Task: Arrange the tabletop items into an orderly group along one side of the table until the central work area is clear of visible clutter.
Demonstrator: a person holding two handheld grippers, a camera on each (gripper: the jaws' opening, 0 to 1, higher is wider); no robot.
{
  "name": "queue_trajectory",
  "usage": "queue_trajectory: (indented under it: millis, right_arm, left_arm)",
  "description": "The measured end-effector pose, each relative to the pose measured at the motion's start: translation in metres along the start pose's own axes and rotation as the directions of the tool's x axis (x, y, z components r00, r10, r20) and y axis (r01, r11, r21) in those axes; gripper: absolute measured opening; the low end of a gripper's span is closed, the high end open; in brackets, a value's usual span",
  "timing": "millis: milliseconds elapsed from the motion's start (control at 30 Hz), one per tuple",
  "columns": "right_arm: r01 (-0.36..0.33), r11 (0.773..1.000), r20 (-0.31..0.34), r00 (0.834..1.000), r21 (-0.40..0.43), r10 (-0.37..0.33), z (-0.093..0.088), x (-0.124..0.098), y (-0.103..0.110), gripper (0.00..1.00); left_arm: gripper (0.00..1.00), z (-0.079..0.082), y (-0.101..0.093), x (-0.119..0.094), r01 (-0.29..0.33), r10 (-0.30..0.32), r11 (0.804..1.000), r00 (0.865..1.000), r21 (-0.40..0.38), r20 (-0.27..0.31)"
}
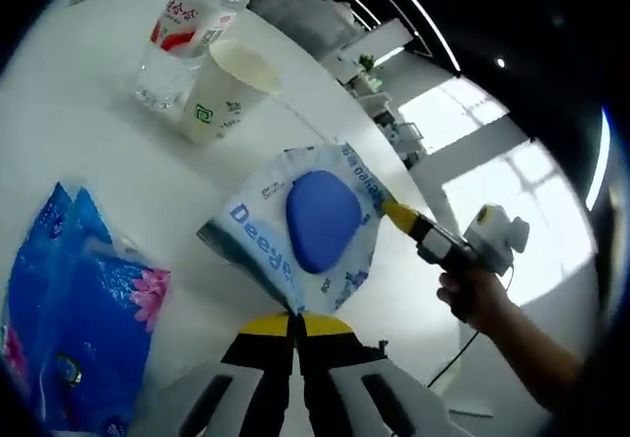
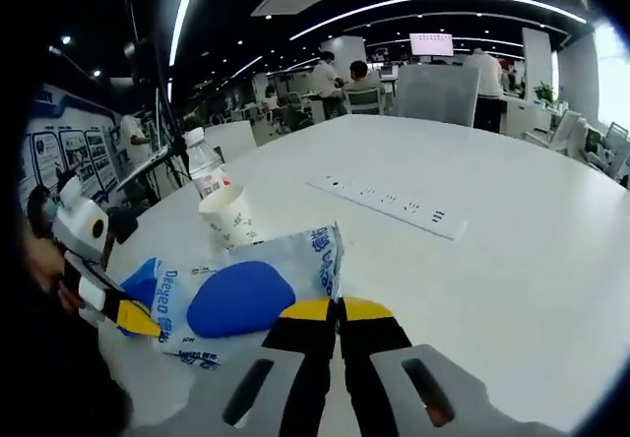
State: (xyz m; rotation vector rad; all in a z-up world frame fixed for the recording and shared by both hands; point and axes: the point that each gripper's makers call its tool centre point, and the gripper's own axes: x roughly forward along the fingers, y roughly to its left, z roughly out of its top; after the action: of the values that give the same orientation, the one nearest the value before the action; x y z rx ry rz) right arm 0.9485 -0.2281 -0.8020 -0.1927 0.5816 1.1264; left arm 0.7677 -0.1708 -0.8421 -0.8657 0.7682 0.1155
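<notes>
Both yellow-tipped grippers pinch a white-and-blue soft wet-wipes pack at opposite edges, holding it over the white round table: the left gripper and right gripper both have jaws closed on its wrapper. A paper cup, clear plastic water bottle and blue tissue packets sit nearby. Moving both hands together should keep the pack level until it joins that group.

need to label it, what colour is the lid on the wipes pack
Solid blue, on the white wipes pack; it shows best in the left gripper view.
</notes>
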Motion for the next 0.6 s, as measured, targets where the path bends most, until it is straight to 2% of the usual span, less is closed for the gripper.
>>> queue_trajectory:
  millis: [300, 467, 533, 600]
  right_arm:
    - [0.057, 0.998, 0.022, 0.998, 0.039, -0.058, -0.001, -0.020, -0.004, 0.00]
    - [0.087, 0.993, 0.031, 0.995, 0.082, -0.090, -0.006, -0.030, -0.004, 0.00]
    - [0.098, 0.991, 0.040, 0.994, 0.094, -0.102, -0.009, -0.034, -0.005, 0.00]
    - [0.107, 0.989, 0.042, 0.993, 0.099, -0.112, -0.011, -0.036, -0.003, 0.00]
  left_arm:
    - [0.00, 0.027, 0.001, -0.003, -0.009, 0.007, 0.996, 1.000, 0.087, 0.019]
    - [0.00, 0.044, 0.008, 0.001, -0.024, 0.021, 0.985, 1.000, 0.173, 0.021]
    - [0.00, 0.048, 0.005, 0.000, -0.031, 0.027, 0.976, 0.999, 0.214, 0.020]
    - [0.00, 0.058, 0.007, 0.004, -0.026, 0.022, 0.974, 1.000, 0.225, 0.020]
